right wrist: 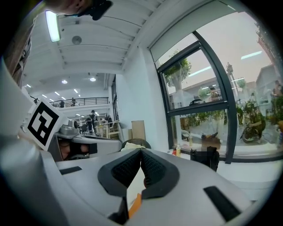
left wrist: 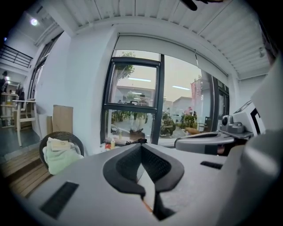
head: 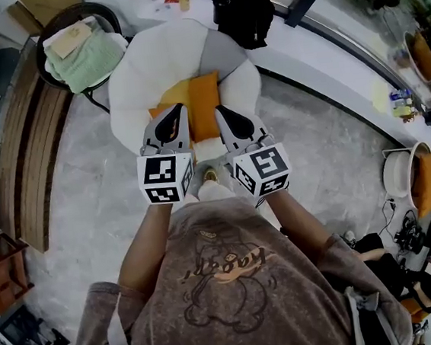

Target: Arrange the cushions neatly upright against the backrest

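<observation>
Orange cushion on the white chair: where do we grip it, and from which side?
Likely pinch a corner edge of the orange cushion, coming from the chair's open front. The puffy backrest of the white chair wraps the far side and both flanks, and the cushion looks soft with tapered edges. The left gripper and right gripper are shut, so open first.

A green blanket (head: 81, 63) fills a wicker chair (head: 103, 10); a black bag (head: 243, 15) sits on the ledge (head: 306, 49).
</observation>
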A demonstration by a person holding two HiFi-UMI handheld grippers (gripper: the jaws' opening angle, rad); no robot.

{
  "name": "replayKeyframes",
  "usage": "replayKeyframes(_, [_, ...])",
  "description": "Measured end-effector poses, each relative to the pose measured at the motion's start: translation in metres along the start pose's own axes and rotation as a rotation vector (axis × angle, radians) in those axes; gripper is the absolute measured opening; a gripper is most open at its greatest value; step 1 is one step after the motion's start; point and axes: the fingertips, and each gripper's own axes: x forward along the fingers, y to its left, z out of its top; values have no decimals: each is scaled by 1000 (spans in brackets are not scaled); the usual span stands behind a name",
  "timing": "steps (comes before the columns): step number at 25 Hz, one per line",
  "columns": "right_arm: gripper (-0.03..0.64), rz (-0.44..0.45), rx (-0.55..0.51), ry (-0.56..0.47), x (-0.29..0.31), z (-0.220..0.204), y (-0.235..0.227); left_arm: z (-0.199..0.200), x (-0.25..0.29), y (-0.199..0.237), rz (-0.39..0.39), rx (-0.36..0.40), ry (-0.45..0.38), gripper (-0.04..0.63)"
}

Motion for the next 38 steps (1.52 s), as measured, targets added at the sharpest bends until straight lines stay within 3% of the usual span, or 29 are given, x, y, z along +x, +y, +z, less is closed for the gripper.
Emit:
replayKeyframes(7, [20, 11, 4, 27, 32, -2, 1, 9, 19, 24, 11, 5, -5, 5])
replayKeyframes(22, [20, -17, 35, 31, 101, -15, -6, -15, 62, 81, -20, -15, 48, 5])
replayKeyframes(38, [20, -30, 65, 126, 164, -93, -50, -84, 135, 119, -15, -52, 114, 5])
